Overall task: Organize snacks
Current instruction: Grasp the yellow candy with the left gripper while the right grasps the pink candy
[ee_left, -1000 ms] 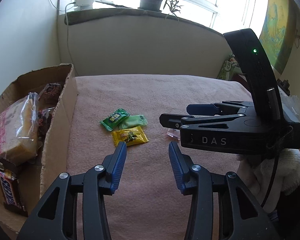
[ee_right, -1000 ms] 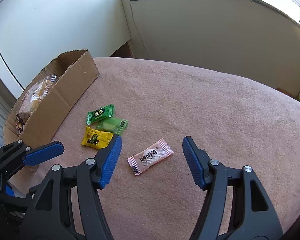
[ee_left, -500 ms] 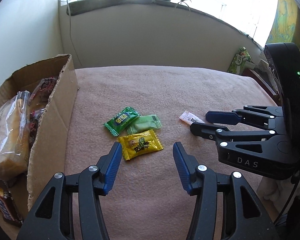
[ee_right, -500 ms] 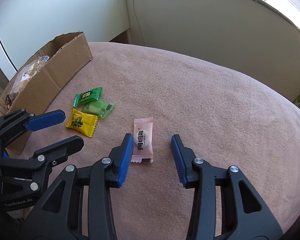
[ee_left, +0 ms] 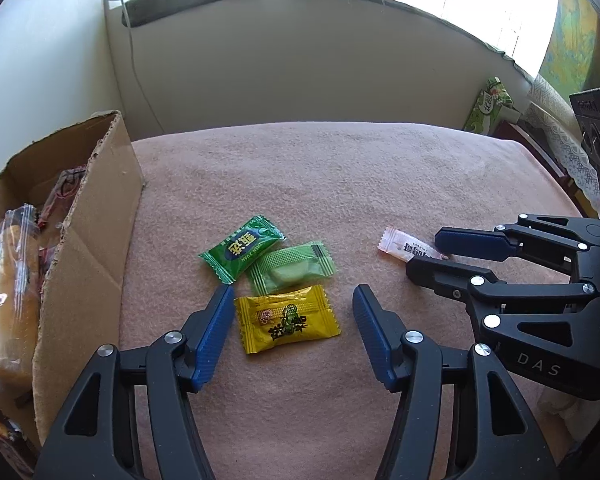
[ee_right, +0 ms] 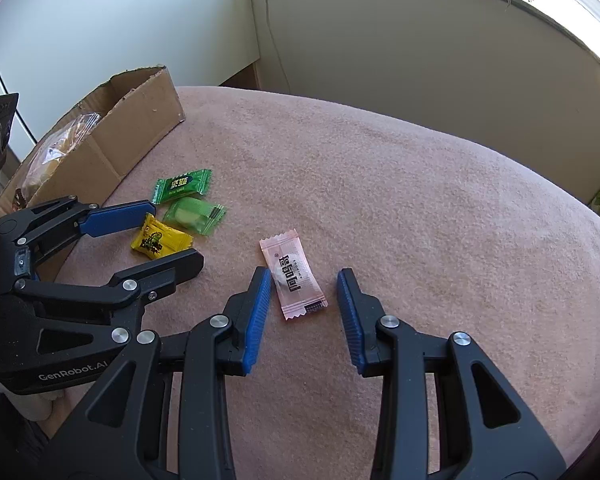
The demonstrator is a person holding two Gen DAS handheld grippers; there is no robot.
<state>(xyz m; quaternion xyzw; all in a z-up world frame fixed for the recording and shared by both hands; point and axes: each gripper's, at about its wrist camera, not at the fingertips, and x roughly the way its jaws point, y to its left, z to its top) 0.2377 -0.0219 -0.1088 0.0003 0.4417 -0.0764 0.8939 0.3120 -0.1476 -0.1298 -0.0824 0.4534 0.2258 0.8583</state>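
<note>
The light, crinkly yellow candy [ee_left: 287, 319] lay between the left gripper [ee_left: 294, 320]'s just-widening fingers; the right gripper [ee_right: 304, 306]'s narrowing fingers flanked the pink packet [ee_right: 292, 274], gripping nothing.

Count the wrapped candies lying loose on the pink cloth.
4: dark green candy, pale green candy and yellow candy clustered near the cardboard box; pink candy apart. The box may hide more.

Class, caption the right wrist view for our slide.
Open right gripper straddles a pink candy sachet on the pink blanket.
</note>
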